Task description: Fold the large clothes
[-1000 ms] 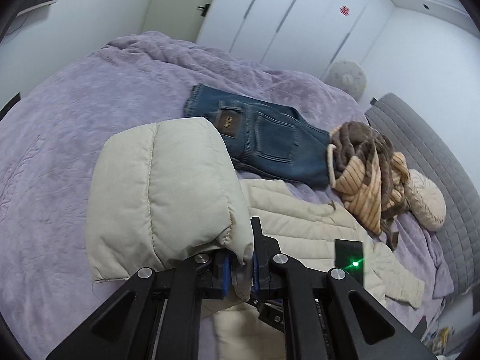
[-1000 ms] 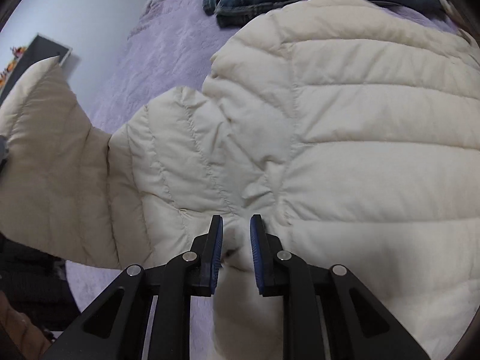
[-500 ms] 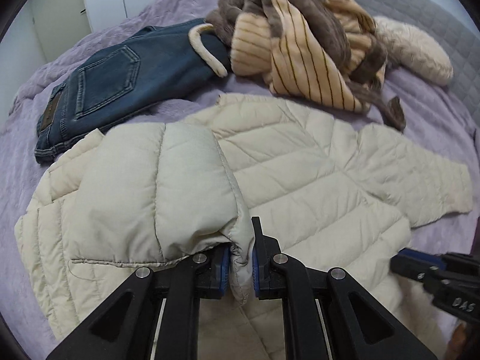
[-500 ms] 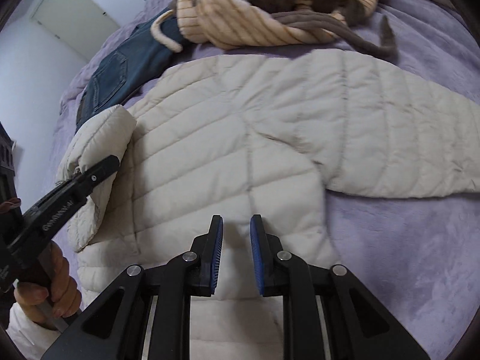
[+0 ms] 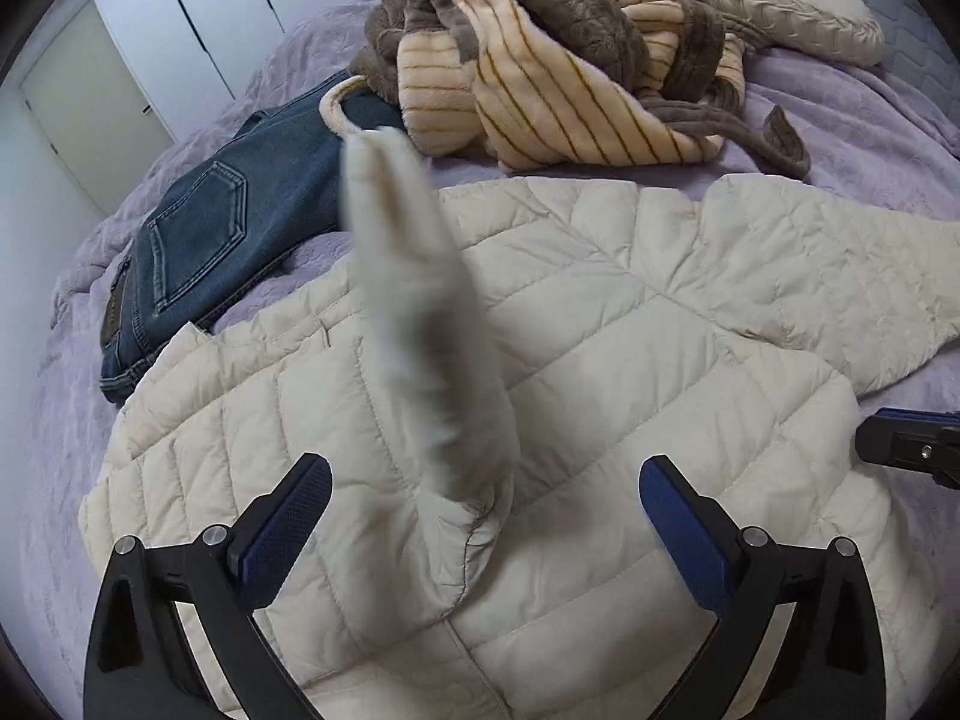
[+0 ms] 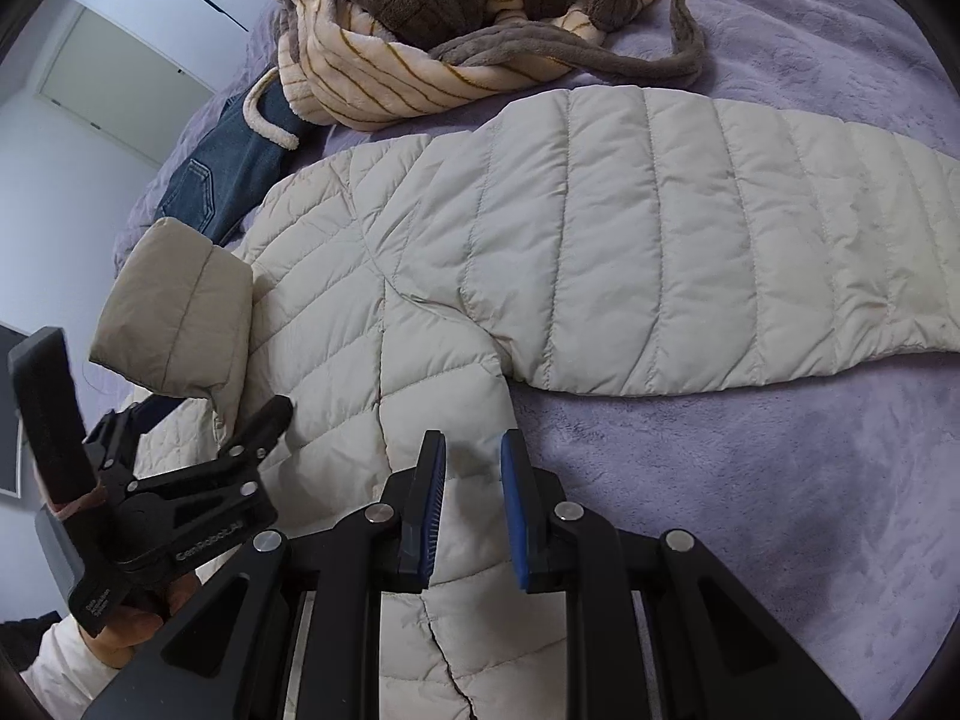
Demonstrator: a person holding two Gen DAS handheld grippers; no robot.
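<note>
A cream quilted puffer jacket (image 5: 600, 360) lies spread on the purple bed, one sleeve (image 6: 720, 240) stretched out to the right. The other sleeve (image 5: 420, 300) stands up, blurred, in the wide gap of my left gripper (image 5: 483, 471). Its jaws are opening and neither pad touches the cloth. In the right wrist view that sleeve's cuff (image 6: 180, 312) hangs over the jacket's left side, just above the left gripper (image 6: 162, 378). My right gripper (image 6: 473, 441) hovers over the jacket's side seam below the armpit, jaws a narrow gap apart with nothing pinched.
Folded blue jeans (image 5: 228, 240) lie beyond the jacket at the left. A heaped striped brown-and-cream robe (image 5: 540, 78) and a cream pillow (image 5: 780, 6) lie behind it. Bare purple bedspread (image 6: 780, 480) stretches to the right. A hand (image 6: 132, 618) grips the left tool.
The left gripper swung the sleeve over the jacket's body, then let it go and its jaws spread wide. The right gripper moved across the jacket to its side edge, gap unchanged.
</note>
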